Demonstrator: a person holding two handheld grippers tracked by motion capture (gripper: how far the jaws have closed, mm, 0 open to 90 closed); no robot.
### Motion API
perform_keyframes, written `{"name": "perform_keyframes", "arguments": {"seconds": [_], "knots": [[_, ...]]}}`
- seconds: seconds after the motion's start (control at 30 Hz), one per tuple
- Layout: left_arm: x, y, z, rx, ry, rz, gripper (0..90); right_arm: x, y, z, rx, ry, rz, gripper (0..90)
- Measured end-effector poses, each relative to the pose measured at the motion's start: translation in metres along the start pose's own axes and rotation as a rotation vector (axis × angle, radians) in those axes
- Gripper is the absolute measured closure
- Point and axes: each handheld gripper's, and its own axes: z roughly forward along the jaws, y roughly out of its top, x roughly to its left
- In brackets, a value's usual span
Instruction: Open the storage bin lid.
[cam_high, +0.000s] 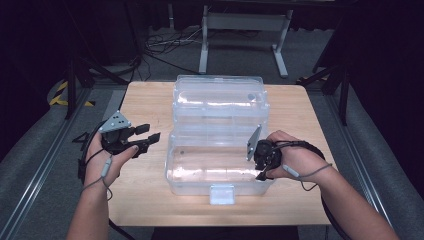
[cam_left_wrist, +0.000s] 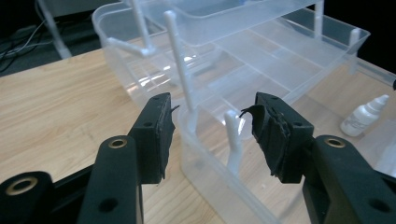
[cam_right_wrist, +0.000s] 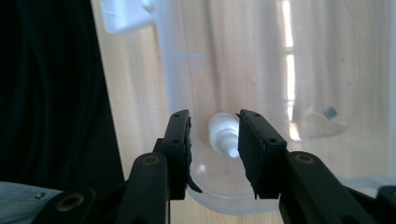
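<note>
- Clear organiser box sits mid-counter, lid open toward 12 o'clock.
- Left hand-held gripper, at 9 o'clock, spread and empty.
- Right hand-held gripper, spread around the small dropper bottle inside; likely best to centre before pinching.

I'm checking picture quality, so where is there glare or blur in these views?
High view: glare on the box, surroundings dark. Left gripper view: box sharp, bright glints on its plastic, bottle clear. Right gripper view: bottle soft, box wall washed out by backlight.

A light wooden tabletop stands on grey carpet in a dark room, with cables and a white metal frame behind.
</note>
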Motion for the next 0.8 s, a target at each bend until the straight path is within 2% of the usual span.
{"name": "perform_keyframes", "arguments": {"seconds": [0.17,0.27,0.43,0.47,0.63,0.8], "knots": [[-0.001,0.003,0.002,-0.009,-0.035,0.012,46.6,0.007,0.006,0.01,0.002,0.011,-0.025,64.2],[-0.001,0.005,0.004,-0.008,-0.062,0.006,45.8,0.009,0.007,0.014,0.009,0.011,-0.02,64.5],[-0.001,0.005,0.007,-0.001,-0.034,0.019,41.4,0.011,0.011,0.034,0.034,0.024,-0.034,65.9],[-0.001,0.005,0.007,-0.003,-0.031,0.02,41.7,0.011,0.012,0.038,0.038,0.032,-0.046,66.2],[-0.002,0.005,0.007,-0.029,-0.026,0.011,43.2,0.009,0.013,0.05,0.046,0.035,-0.049,68.4],[-0.002,0.005,0.007,-0.028,-0.023,0.014,45.7,0.009,0.012,0.056,0.047,0.036,-0.048,71.9]]}}
